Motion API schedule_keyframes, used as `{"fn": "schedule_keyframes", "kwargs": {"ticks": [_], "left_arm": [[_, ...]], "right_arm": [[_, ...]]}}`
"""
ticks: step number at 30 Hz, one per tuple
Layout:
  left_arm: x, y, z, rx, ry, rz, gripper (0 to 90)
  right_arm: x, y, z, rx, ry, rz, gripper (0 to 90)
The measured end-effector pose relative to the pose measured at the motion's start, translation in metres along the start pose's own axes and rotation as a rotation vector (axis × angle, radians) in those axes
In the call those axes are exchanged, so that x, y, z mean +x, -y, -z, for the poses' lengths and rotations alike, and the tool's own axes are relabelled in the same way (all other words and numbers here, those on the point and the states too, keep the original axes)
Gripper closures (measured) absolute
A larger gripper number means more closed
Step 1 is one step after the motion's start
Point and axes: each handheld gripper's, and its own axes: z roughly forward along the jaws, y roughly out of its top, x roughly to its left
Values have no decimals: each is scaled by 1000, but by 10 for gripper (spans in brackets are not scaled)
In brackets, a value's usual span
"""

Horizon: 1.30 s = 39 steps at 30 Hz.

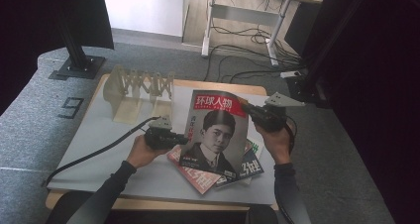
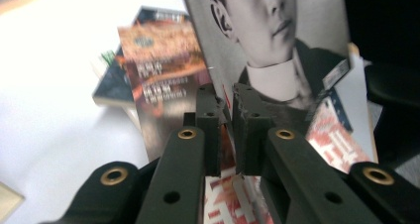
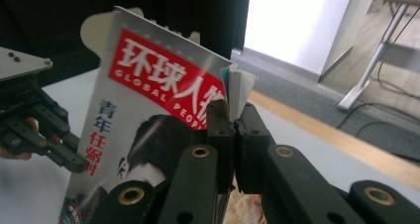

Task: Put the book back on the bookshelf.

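Holding the glossy portrait-cover magazine (image 1: pixel 214 132) tilted above the table's pile, I have the left gripper (image 2: pixel 227 97) pinching its lower edge and the right gripper (image 3: pixel 233 116) clamping its top corner; thin, floppy, slick pages need spine-side grips.

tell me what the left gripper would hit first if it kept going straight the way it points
Nothing stands off from it: the left gripper is already shut on the near edge of the raised magazine. Pushed on, it would probably drive that cover toward the right gripper, which pinches the far edge.
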Motion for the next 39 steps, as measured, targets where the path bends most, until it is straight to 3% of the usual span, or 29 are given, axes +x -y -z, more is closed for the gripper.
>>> {"fn": "schedule_keyframes", "kwargs": {"ticks": [5,8,10,11,17,24,29,32,35,39], "left_arm": [[-5,-11,9,-37,-39,-45,878],[-9,-12,9,-23,-43,-61,879],[-11,-8,6,3,-49,-73,878],[-12,-7,7,-6,-49,-72,878],[-19,-7,8,-3,-36,-94,875],[-24,-10,10,33,-3,-109,863],[-29,-20,12,35,-9,-136,818],[-29,-27,17,7,4,-117,804],[-31,-36,20,2,-4,-127,788],[-30,-50,22,26,-4,-131,768]], "right_arm": [[6,-20,9,-54,17,37,854],[10,-27,13,-71,19,54,853],[11,-26,13,-60,19,62,852],[11,-23,12,-51,18,62,850],[9,-12,23,-71,16,51,831],[10,-4,35,-89,-8,37,809],[11,0,42,-96,-20,29,809],[12,1,44,-99,-22,29,807],[12,1,45,-98,-29,22,806],[12,1,45,-96,-33,21,805]]}}
